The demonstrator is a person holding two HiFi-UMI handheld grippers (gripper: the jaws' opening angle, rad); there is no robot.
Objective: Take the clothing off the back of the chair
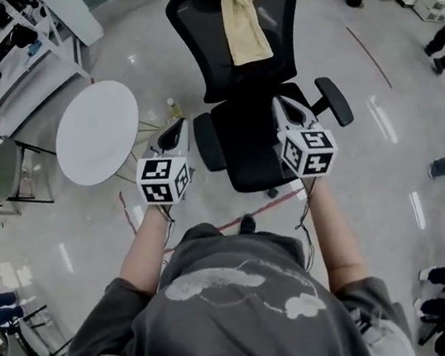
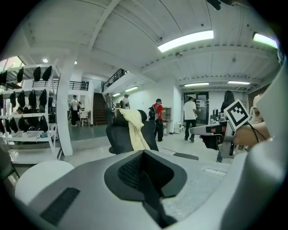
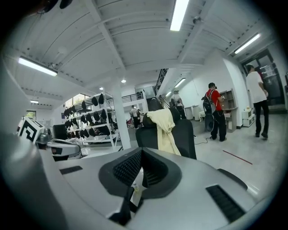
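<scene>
The pale yellow cloth garment (image 1: 241,17) hangs crumpled over the back of the black mesh office chair (image 1: 242,134). It is straight ahead of both jaws and well apart from them. The left gripper (image 1: 177,124) and the right gripper (image 1: 283,105) both have their jaws pressed together, with nothing between.

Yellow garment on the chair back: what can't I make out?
Garment top: cut off by the head view's upper edge.
Its far side: hidden behind the chair back in every view.
Its hem: covered by the left gripper and right gripper in their own views.
Sleeves or collar: too small.
</scene>
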